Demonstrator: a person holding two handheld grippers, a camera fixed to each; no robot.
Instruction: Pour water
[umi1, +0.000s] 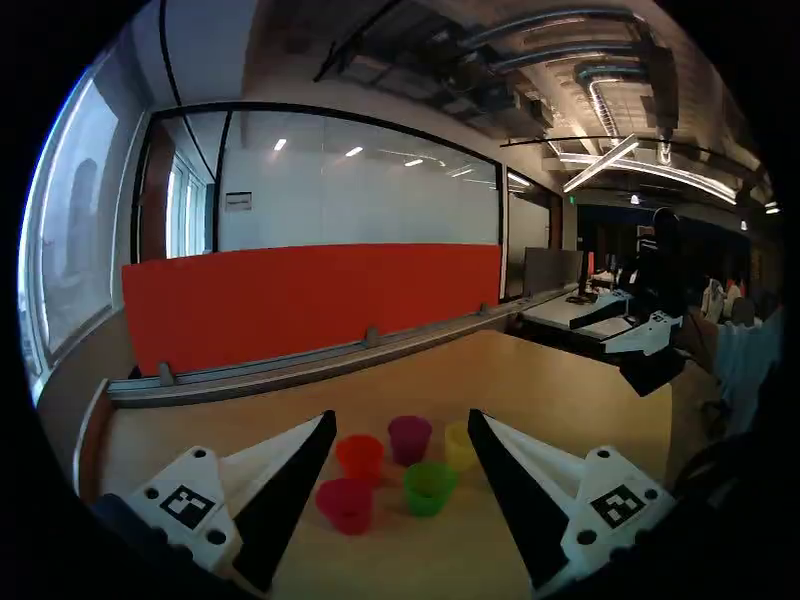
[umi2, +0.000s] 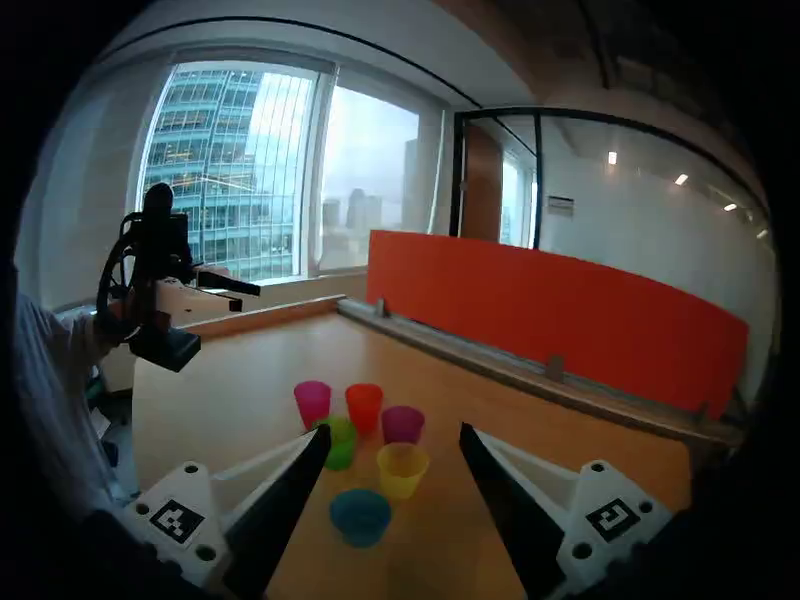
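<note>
Several small plastic cups stand clustered on the wooden table (umi1: 560, 390). In the left gripper view I see an orange cup (umi1: 359, 457), a purple cup (umi1: 409, 438), a yellow cup (umi1: 458, 445), a magenta cup (umi1: 345, 503) and a green cup (umi1: 428, 487). My left gripper (umi1: 400, 414) hangs open above and short of them, holding nothing. In the right gripper view a blue cup (umi2: 360, 516) and the yellow cup (umi2: 402, 469) stand nearest. My right gripper (umi2: 393, 429) is open and holds nothing, raised over the cluster.
An orange divider panel (umi1: 310, 295) with a metal rail runs along the table's far edge. The right gripper (umi1: 640, 335) hovers off the table's right end. The left gripper (umi2: 165, 290), held by a hand with a white sleeve (umi2: 50, 400), floats at left. Windows lie behind.
</note>
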